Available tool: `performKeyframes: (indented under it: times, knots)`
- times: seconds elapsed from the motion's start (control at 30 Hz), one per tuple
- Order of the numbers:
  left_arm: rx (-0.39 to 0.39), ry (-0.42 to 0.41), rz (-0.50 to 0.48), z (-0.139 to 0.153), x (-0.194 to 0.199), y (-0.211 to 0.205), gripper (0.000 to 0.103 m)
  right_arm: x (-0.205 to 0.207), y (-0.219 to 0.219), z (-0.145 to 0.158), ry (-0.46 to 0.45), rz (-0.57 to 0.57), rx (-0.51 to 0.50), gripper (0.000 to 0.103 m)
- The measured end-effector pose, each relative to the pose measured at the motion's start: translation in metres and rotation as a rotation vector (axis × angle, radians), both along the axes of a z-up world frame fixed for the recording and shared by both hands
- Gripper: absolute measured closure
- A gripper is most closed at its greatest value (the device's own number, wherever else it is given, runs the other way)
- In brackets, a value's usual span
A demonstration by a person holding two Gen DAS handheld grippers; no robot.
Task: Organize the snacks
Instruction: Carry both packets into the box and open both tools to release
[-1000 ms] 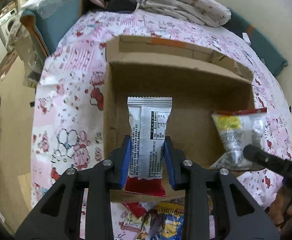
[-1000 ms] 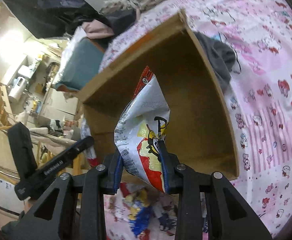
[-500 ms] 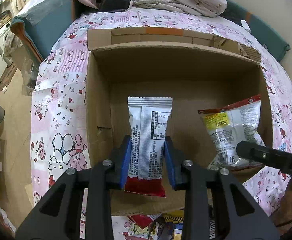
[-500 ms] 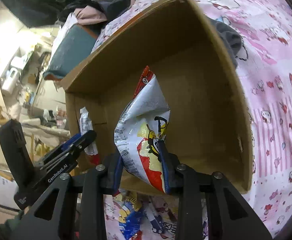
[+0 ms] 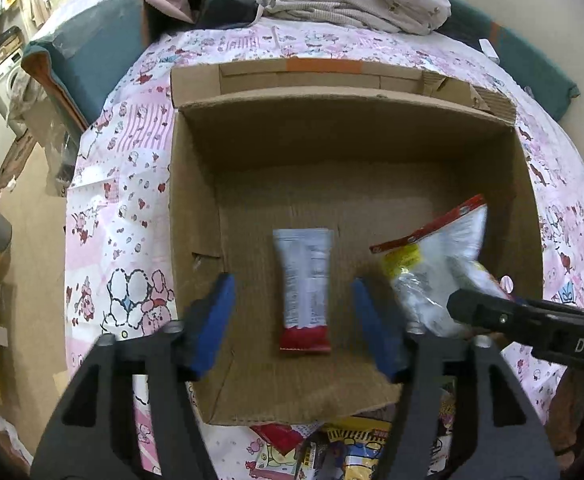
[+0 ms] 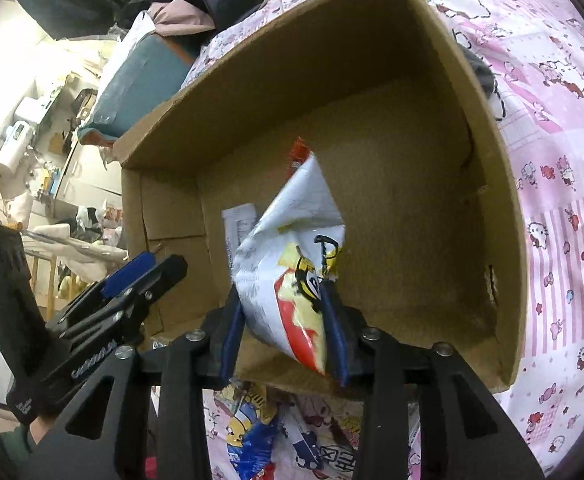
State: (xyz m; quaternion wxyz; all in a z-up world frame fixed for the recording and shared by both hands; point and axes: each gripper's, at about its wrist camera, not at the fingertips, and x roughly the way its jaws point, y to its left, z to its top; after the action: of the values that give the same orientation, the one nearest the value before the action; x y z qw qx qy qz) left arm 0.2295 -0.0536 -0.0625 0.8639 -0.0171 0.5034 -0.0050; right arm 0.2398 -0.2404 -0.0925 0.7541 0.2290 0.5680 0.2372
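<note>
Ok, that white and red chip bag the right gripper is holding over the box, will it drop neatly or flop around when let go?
The chip bag looks puffy and crinkled, so it is probably light and floppy. The right hand-held gripper pinches only its lower end, and the top leans sideways, so it will likely tip over onto the cardboard box floor. Its glossy film may slide a little.

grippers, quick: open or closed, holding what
left gripper: open, nothing held; white snack packet lies below.
right gripper: closed on chip bag.
</note>
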Motion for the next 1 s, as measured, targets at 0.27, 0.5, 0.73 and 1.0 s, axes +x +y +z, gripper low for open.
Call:
performKeyframes:
  times: [0.27, 0.5, 0.73, 1.0]
  knots:
    - [-0.012, -0.055, 0.014, 0.015, -0.004, 0.003, 0.01, -0.002, -0.01, 0.02, -0.109, -0.052, -0.008, 0.022]
    - [-0.026, -0.09, 0.022, 0.021, -0.008, 0.005, 0.01, -0.004, -0.017, 0.038, -0.186, -0.062, 0.005, 0.022]
    - [-0.057, -0.106, 0.028, 0.029, -0.017, 0.006, 0.01, -0.009, -0.024, 0.049, -0.2, -0.075, 0.007, 0.022]
    - [-0.093, -0.129, 0.052, 0.045, -0.041, 0.016, 0.005, -0.035, -0.023, 0.068, -0.261, -0.059, -0.052, 0.003]
